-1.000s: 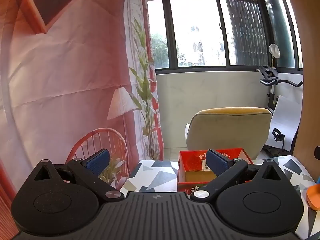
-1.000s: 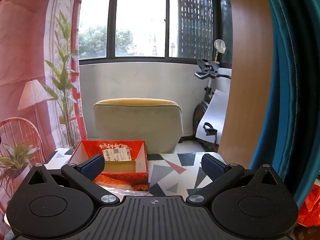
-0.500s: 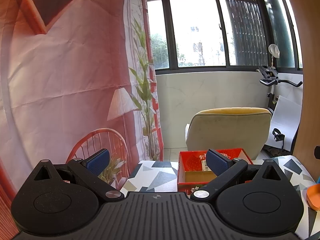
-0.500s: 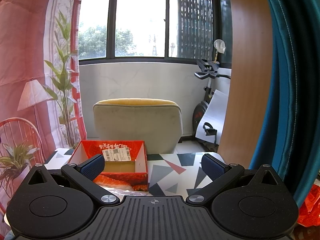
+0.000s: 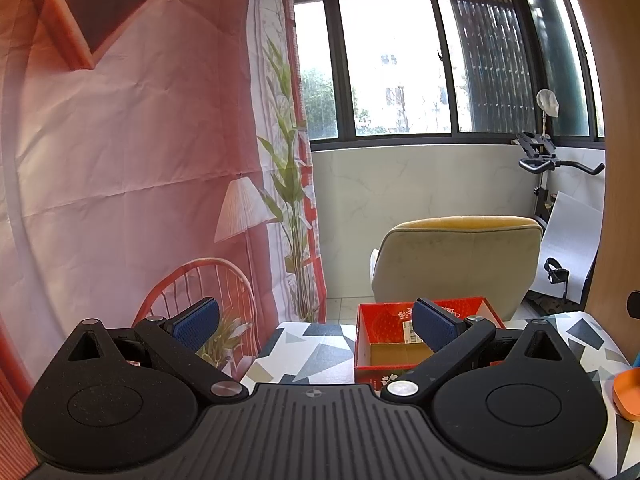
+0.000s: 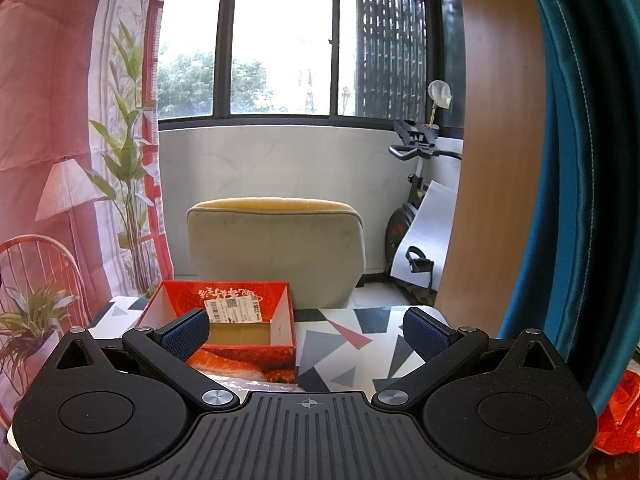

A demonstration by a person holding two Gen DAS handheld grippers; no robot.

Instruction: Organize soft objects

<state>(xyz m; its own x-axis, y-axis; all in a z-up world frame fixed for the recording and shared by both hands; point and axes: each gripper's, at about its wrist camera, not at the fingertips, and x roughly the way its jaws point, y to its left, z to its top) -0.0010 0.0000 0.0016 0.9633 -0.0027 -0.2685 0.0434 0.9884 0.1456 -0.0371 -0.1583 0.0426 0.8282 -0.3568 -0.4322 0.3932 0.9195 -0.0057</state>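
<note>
An open red cardboard box [image 5: 400, 350] with a strawberry print stands on the table with a geometric-pattern cloth [image 5: 316, 350]; it looks empty, with a white label on its inner back wall. It also shows in the right wrist view [image 6: 244, 322]. My left gripper [image 5: 316, 326] is open and empty, held above the table's near side, its right finger in front of the box. My right gripper [image 6: 306, 336] is open and empty, the box behind its left finger. An orange soft object [image 5: 628, 390] lies at the right edge of the left wrist view.
A beige armchair [image 6: 276, 252] stands behind the table. A pink printed backdrop [image 5: 132, 160] hangs on the left, a teal curtain [image 6: 580, 180] and a wooden panel [image 6: 492, 140] on the right. An exercise bike [image 6: 416, 216] stands by the window. A red-orange item [image 6: 616, 416] lies low right.
</note>
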